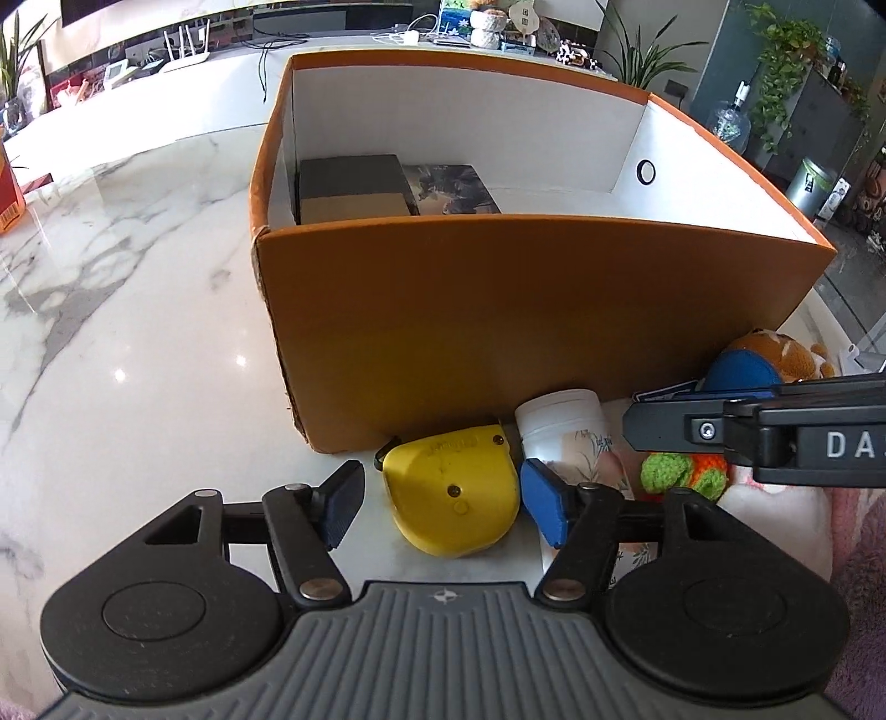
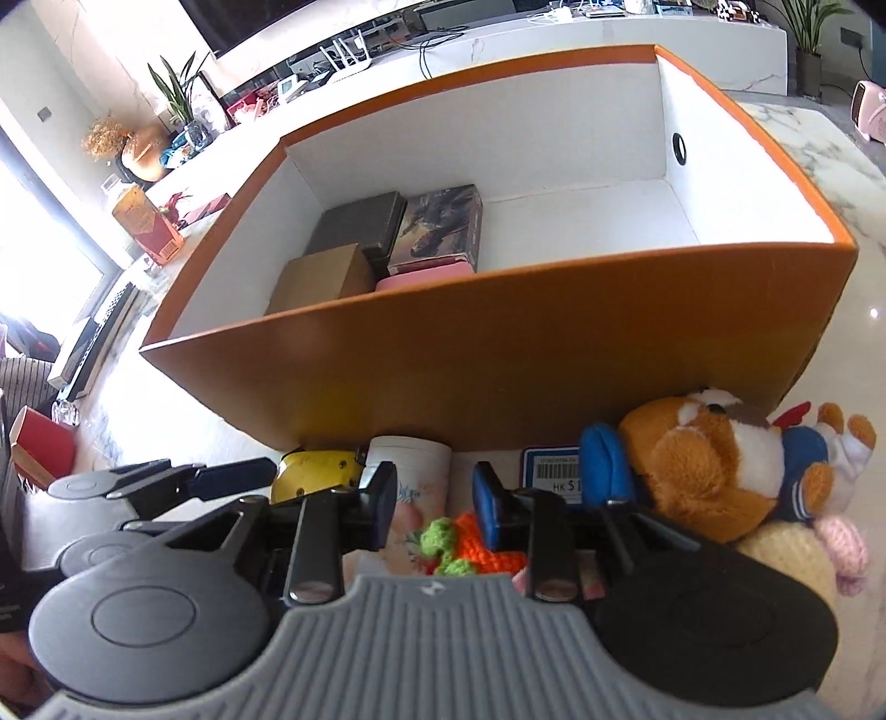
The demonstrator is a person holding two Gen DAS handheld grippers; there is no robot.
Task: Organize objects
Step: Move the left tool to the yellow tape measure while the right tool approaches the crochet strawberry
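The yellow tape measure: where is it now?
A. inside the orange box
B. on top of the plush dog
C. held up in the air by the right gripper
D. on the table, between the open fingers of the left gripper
D: the yellow tape measure lies on the table in front of the orange box, between the spread fingers of the left gripper, which do not press on it.

Seeing white router (image 1: 188, 47) with upright antennas on far counter (image 1: 343, 47), cables trailing beside it. Potted plants (image 1: 786, 72) at right, water jug (image 1: 730, 124) below them, metal bin (image 1: 811, 185) on floor. Orange carton (image 2: 147, 224) at marble table's (image 1: 138, 310) left edge. Dark screen (image 2: 288, 22) on wall.
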